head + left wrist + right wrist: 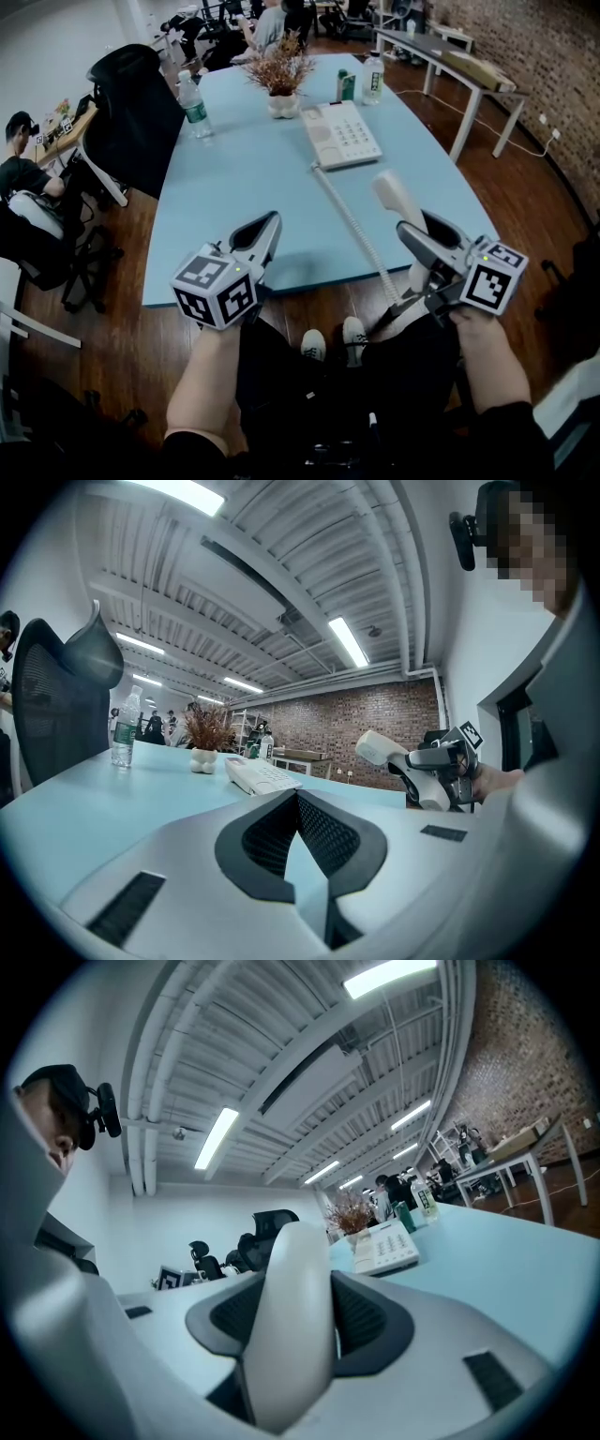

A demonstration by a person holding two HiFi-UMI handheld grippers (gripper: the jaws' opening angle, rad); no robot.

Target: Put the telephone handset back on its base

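Handset [398, 199] white, curved, w/ coiled cord [352, 220] to base [342, 136]. 1 handset, 1 base, 2 bottles [192, 103] [373, 77] on bench [244, 187]. R claw [417, 234] clenched on handset; L claw [267, 225] closed, empty.

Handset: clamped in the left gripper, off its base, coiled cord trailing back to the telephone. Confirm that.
Wrong gripper. The handset is clamped in the right gripper, as the right gripper view shows; the left gripper holds nothing. The rest holds: off its base, coiled cord trailing back to it.
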